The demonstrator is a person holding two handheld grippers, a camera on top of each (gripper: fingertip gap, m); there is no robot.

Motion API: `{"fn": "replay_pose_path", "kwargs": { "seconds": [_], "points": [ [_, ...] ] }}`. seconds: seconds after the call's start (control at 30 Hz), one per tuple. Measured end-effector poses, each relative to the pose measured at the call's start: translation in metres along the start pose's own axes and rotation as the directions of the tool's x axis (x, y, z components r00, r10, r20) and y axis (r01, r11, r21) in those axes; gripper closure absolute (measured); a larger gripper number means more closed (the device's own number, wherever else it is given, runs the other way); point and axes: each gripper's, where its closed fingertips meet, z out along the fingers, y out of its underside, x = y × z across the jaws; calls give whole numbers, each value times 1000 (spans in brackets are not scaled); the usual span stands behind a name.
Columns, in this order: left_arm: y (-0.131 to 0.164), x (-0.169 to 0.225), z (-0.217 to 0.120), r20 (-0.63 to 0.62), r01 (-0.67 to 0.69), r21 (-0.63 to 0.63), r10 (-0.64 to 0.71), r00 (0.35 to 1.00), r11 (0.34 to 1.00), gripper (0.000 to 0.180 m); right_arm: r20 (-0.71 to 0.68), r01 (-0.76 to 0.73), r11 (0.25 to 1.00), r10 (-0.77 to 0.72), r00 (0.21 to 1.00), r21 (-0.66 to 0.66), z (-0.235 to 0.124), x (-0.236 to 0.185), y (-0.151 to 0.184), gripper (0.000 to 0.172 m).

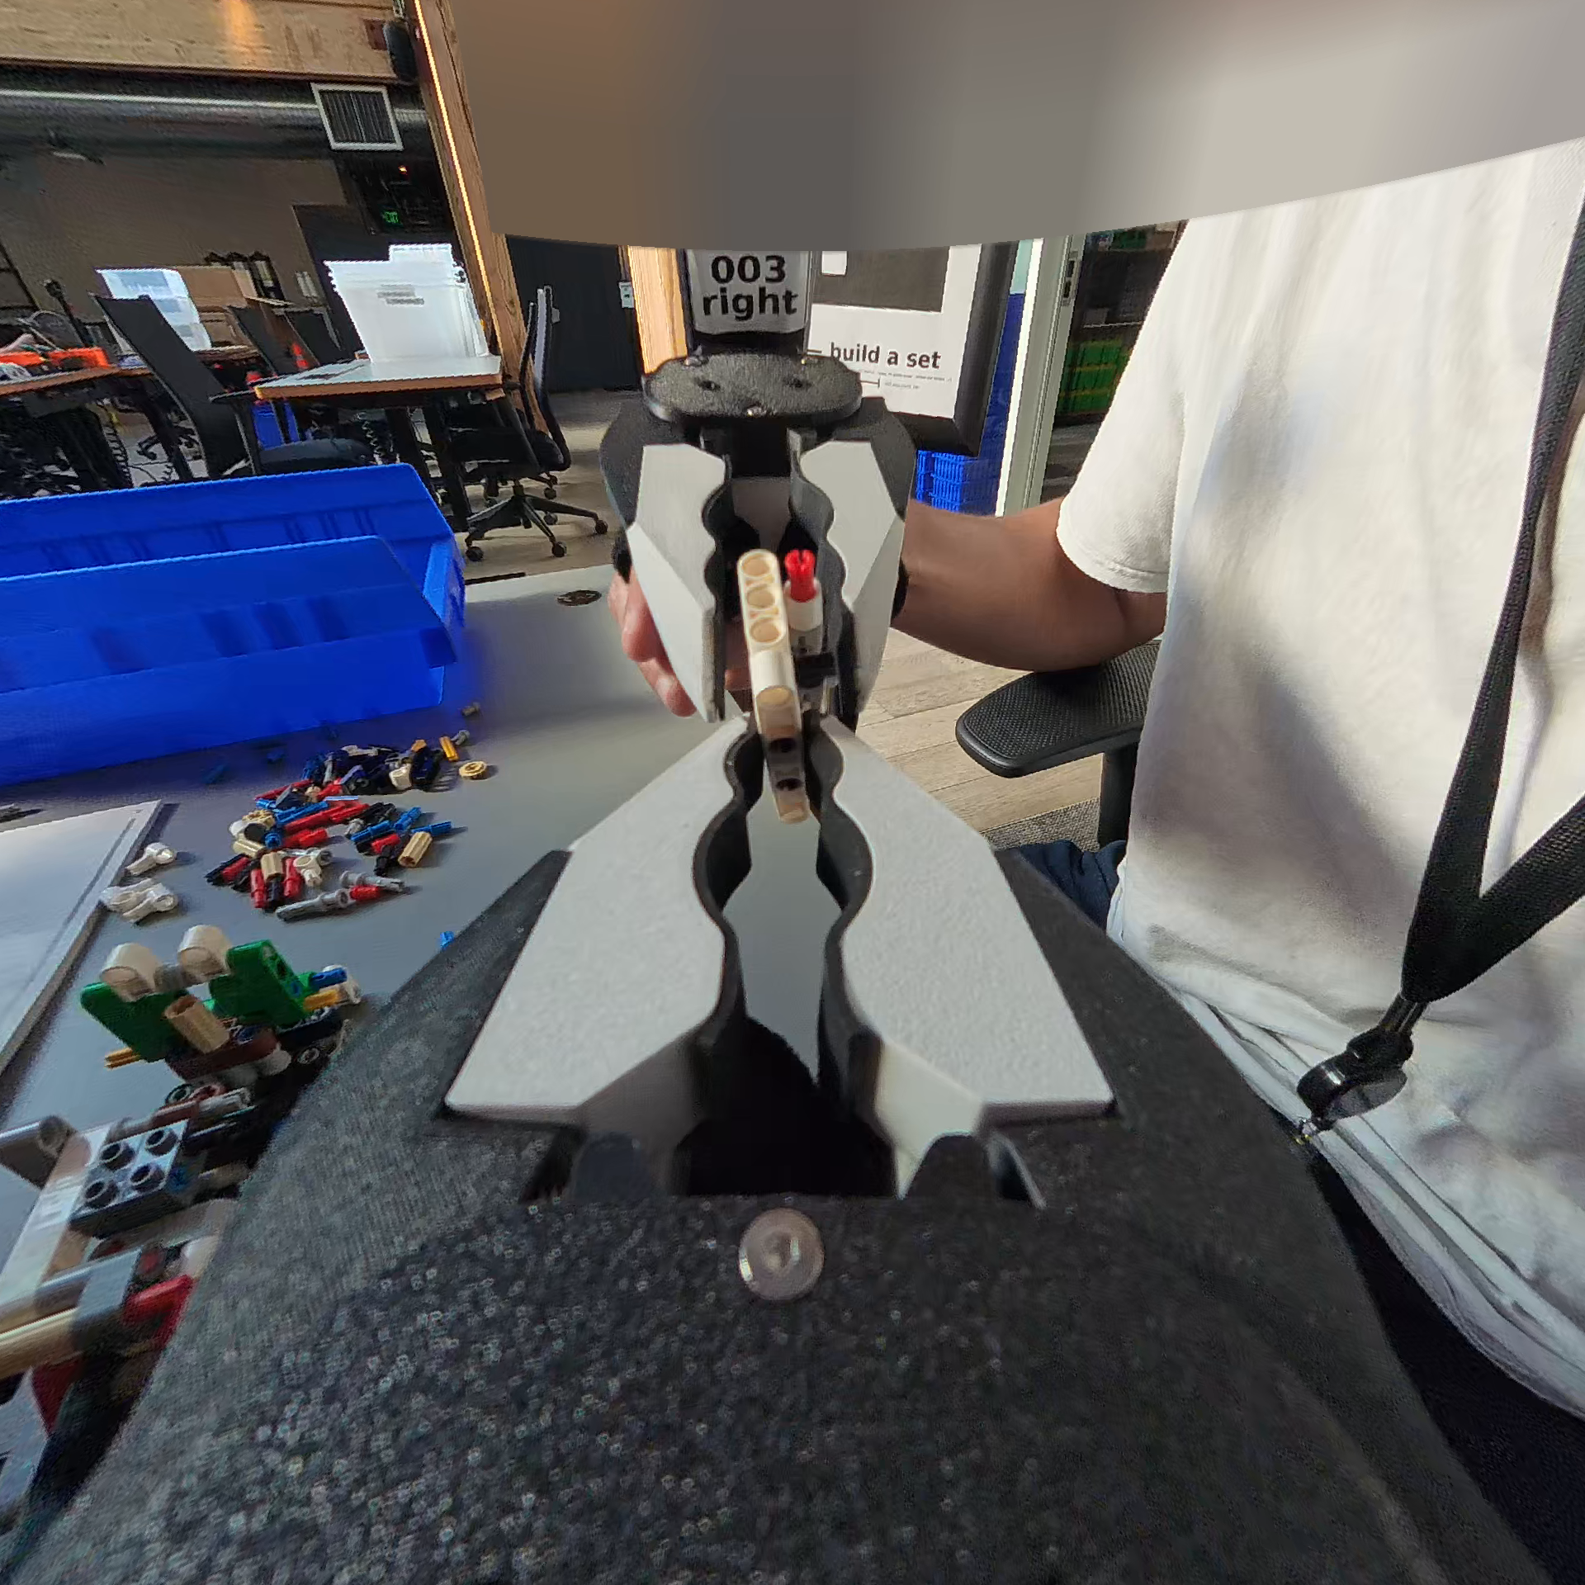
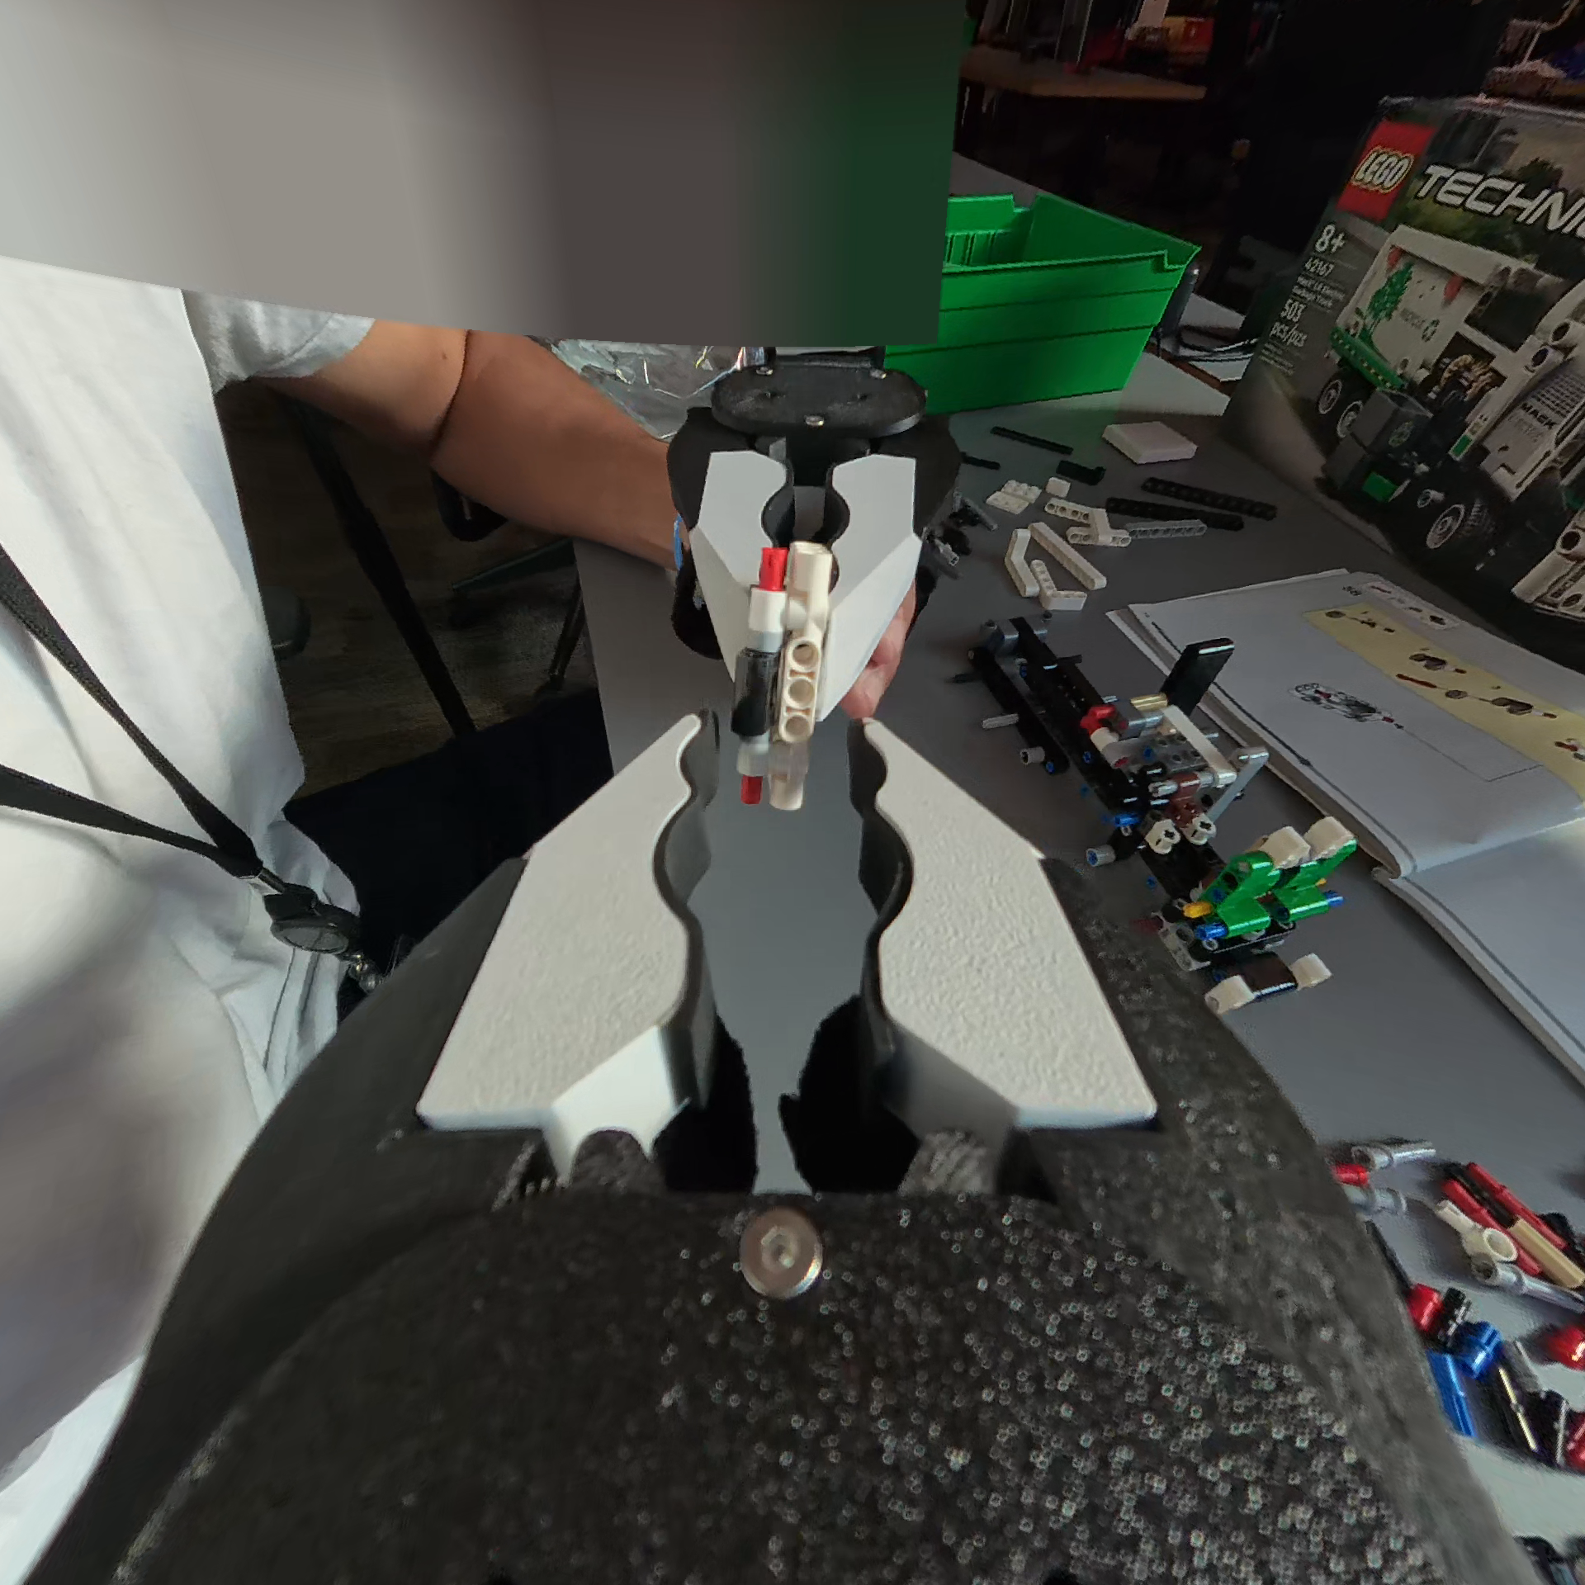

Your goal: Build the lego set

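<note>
Out to the left of the left claw point(image 1: 782, 776), a blue bin point(image 1: 214, 600) sits on the grey counter point(image 1: 532, 686), with a loose heap of small pins point(image 1: 334, 823) in front of it and a green and tan build point(image 1: 214, 995) closer in. Centre now: the left claw is clamped on the near end of a small tan beam assembly point(image 1: 772, 669), both pads tight against its sides, the piece sticking straight out past the tips. Its far end, with a red pin point(image 1: 799, 573) beside the tan beam, reaches in between the fingers of the right claw point(image 2: 782, 729), which faces the left one nose to nose.

From the right claw's side, the fingers stand apart, with clear daylight on either side of the assembly point(image 2: 785, 677); the piece hangs between the tips, the pads not pressing it. Off to the right of that claw lie white beams point(image 2: 1051, 562), a long black chassis point(image 2: 1115, 729) with the green section point(image 2: 1261, 883) at its near end, an open instruction booklet point(image 2: 1415, 712), a green bin point(image 2: 1046, 300) farther back, and a printed toy box point(image 2: 1441, 343) at the far right.
</note>
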Motion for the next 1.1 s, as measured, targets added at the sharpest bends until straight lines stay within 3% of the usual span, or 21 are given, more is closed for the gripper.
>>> {"fn": "replay_pose_path", "kwargs": {
  "seconds": [0.1, 0.23, 0.4, 0.47, 0.57, 0.67, 0.77, 0.93, 1.1],
  "points": [
    [-2, 0, 2, 2, 5, 13, -5, 1000, 1000, 175, 13, 22, 1000, -22, 1000, -6, 5, -3, 3, 156],
    [-1, 4, 3, -9, 0, 7, 0, 1000, 1000, 174, 32, 49, 999, -49, 998, -8, 4, -6, 5, 157],
    [0, -1, 1, 16, 33, -1, -33, 999, 999, 174, 64, -71, 997, 69, 996, 26, 6, -2, 5, 156],
    [0, -10, -6, 51, 57, 7, -57, 997, 998, 174, -25, -84, 995, 86, 996, 54, 7, 10, 5, 150],
    [-4, -39, -28, 201, 126, 66, -136, 970, 990, 174, -187, -129, 976, 162, 969, 178, -9, 39, 0, 137],
    [-9, -72, -54, 374, 148, 136, -190, 908, 980, 174, -381, -198, 928, 315, 869, 316, -40, 81, 9, 139],
    [-6, -85, -65, 414, 191, 156, -240, 878, 969, 174, -525, -184, 906, 376, 764, 381, -72, 112, 22, 139],
    [2, -101, -77, 473, 177, 109, -208, 856, 978, 174, -672, -254, 936, 353, 652, 244, -91, 154, 59, 149],
    [2, -116, -94, 486, 215, 140, -257, 835, 966, 174, -709, -232, 950, 312, 632, 210, -87, 177, 70, 155]
  ]
}}
